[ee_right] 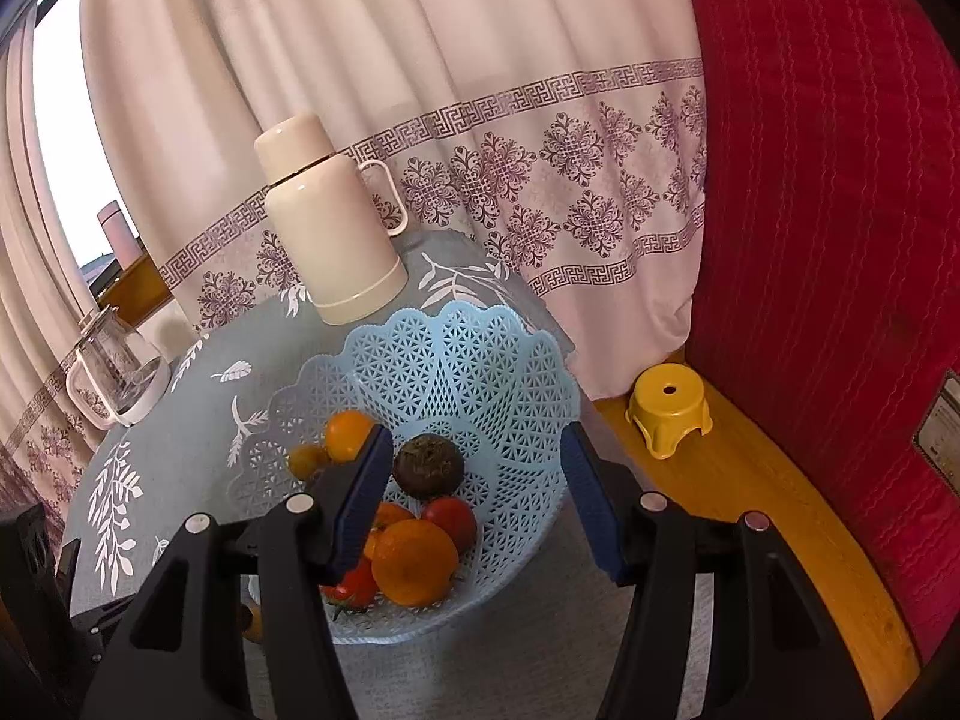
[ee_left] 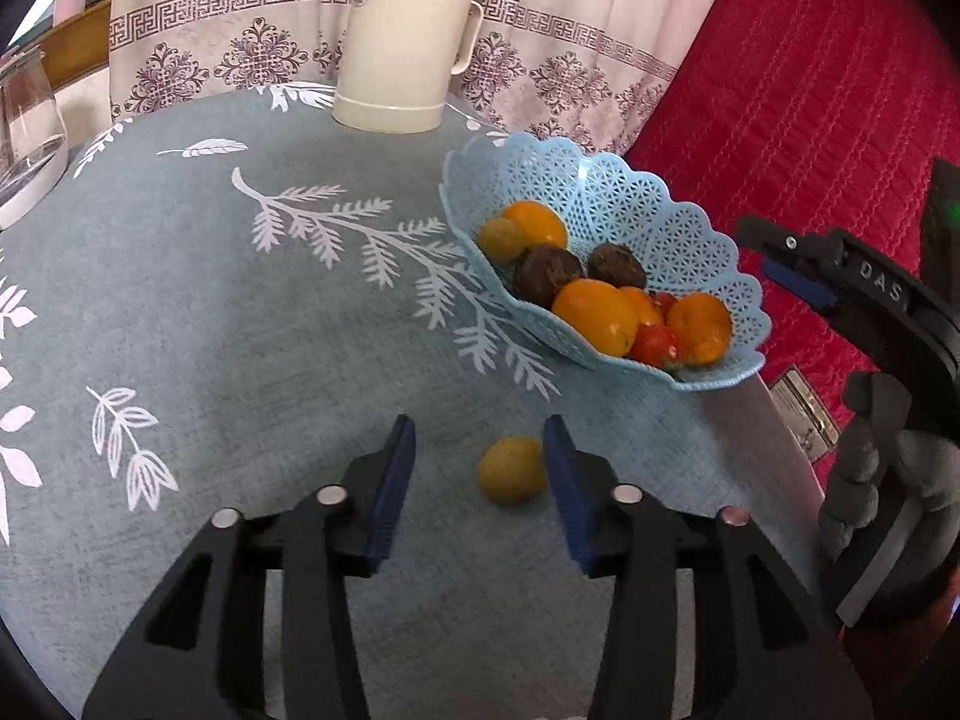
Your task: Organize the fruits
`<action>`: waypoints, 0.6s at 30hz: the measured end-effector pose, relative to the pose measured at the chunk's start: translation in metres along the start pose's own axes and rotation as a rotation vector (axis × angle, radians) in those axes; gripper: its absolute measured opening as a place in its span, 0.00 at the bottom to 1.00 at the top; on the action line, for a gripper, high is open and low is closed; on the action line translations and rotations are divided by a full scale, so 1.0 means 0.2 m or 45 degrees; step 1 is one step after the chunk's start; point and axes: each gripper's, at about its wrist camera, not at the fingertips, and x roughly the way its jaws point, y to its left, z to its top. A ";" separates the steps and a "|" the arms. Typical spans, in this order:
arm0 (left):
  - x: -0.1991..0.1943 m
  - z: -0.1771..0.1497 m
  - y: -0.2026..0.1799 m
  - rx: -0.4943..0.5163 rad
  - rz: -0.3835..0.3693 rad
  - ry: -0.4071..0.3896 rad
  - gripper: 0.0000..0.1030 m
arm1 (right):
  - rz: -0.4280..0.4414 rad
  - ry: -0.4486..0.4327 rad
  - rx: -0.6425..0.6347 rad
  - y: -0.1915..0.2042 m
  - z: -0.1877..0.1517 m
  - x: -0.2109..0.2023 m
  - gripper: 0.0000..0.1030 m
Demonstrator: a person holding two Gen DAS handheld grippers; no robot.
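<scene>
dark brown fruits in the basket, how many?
2: one dark brown fruit mid-basket, the other just right of it. The blue basket may hide more beneath the oranges.

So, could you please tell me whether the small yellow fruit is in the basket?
Out: the yellow fruit lies on the tablecloth, outside the basket.

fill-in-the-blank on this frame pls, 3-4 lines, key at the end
1. One small yellow fruit lies on the ____ between the open fingers of the left gripper.
2. The other fruits sit in a light ____ lattice basket.
3. Behind the basket stands a cream ____ with a handle.
4. The right gripper hovers over the basket, holding ____.

Missing: tablecloth; blue; flask; nothing
</scene>
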 end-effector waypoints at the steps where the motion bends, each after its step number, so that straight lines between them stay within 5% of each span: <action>1: 0.01 -0.01 -0.01 0.011 -0.002 0.006 0.45 | -0.001 0.002 0.001 0.00 0.00 0.00 0.57; 12: 0.04 -0.03 -0.08 0.076 0.023 0.041 0.43 | -0.001 0.002 0.000 0.00 0.00 0.00 0.57; 14: 0.05 -0.04 -0.08 0.087 0.020 0.045 0.32 | -0.001 0.001 -0.001 0.00 0.00 0.00 0.57; 18: 0.04 -0.04 -0.09 0.085 0.010 0.046 0.27 | 0.001 -0.004 0.000 0.00 0.00 0.00 0.57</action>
